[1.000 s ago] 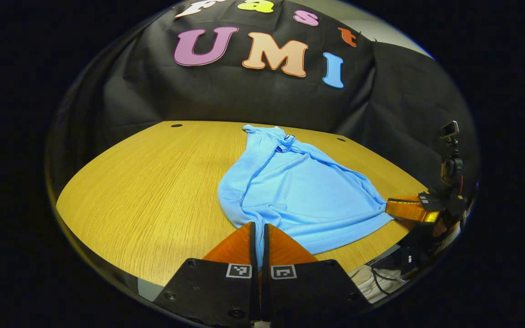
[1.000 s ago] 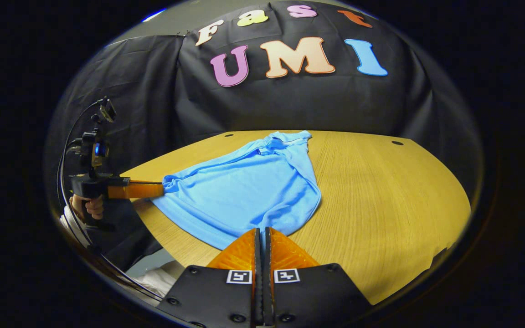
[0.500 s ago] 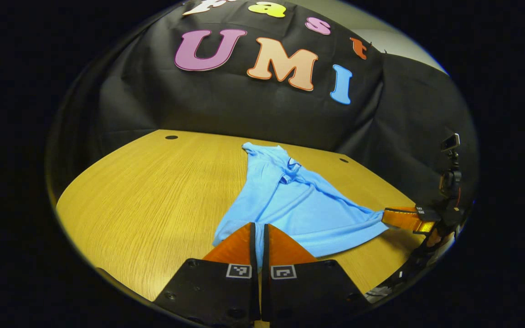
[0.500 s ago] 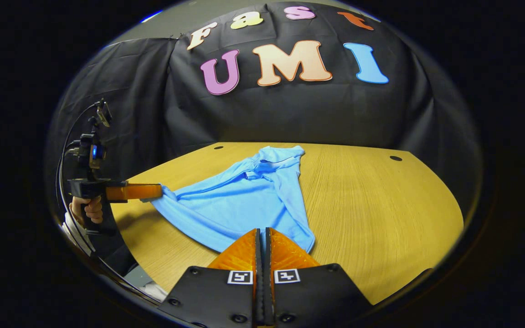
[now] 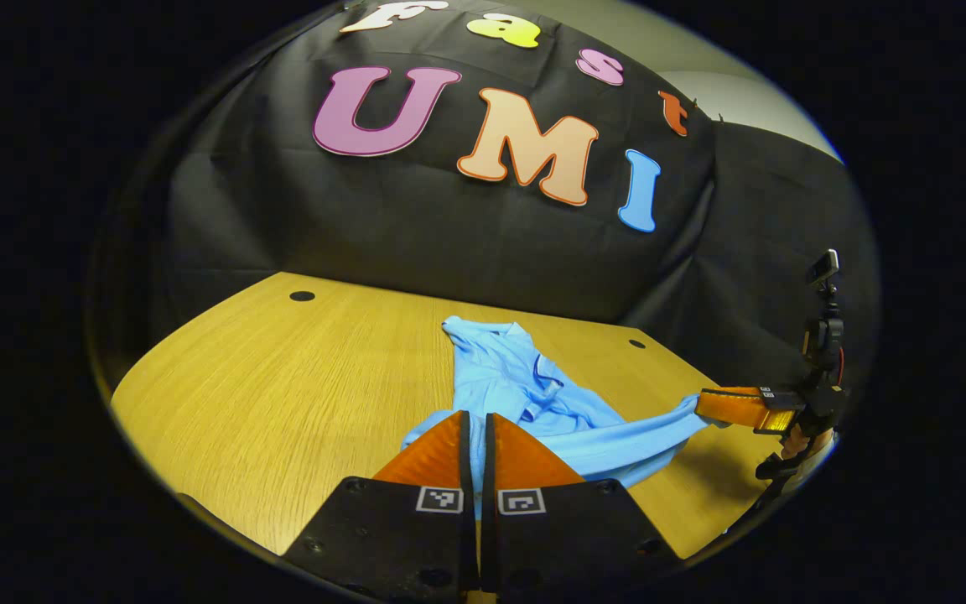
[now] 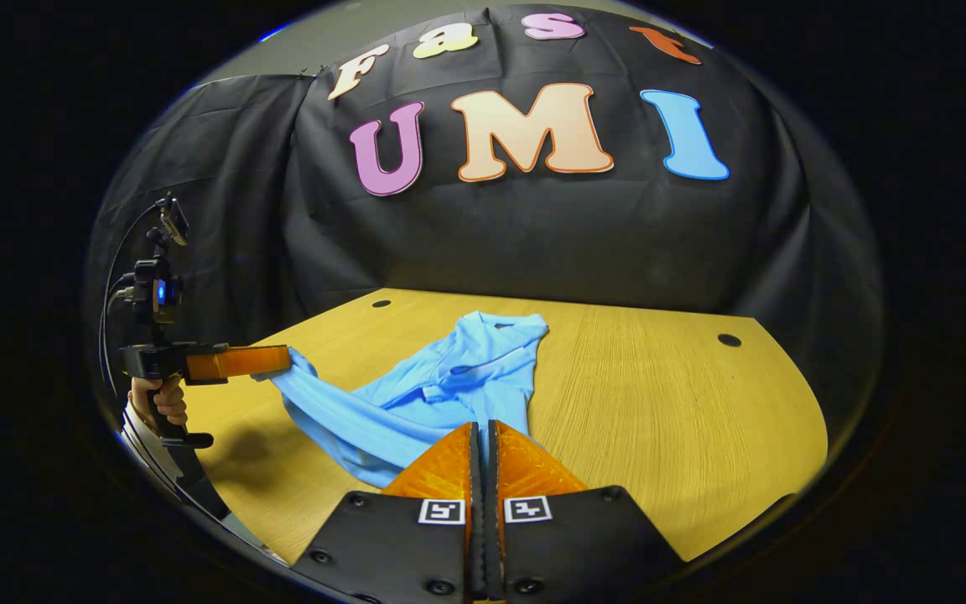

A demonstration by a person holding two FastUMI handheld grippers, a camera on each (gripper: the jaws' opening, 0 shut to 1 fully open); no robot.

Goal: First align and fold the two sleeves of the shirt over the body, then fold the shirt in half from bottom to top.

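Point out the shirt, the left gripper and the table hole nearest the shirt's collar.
shirt (image 6: 466, 377): right gripper view, on the upper body cloth.
left gripper (image 6: 286, 359): right gripper view, at its fingertips on the hem.
table hole (image 5: 636, 344): left gripper view, its dark middle.

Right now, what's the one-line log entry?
phase: bottom-to-top fold | left gripper: shut on blue shirt hem | right gripper: shut on hem | hem raised off wooden table

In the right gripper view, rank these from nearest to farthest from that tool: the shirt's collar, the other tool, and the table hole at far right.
1. Shirt's collar, ahead at centre.
2. Other tool, off to the left, and table hole, far right: too close to call.
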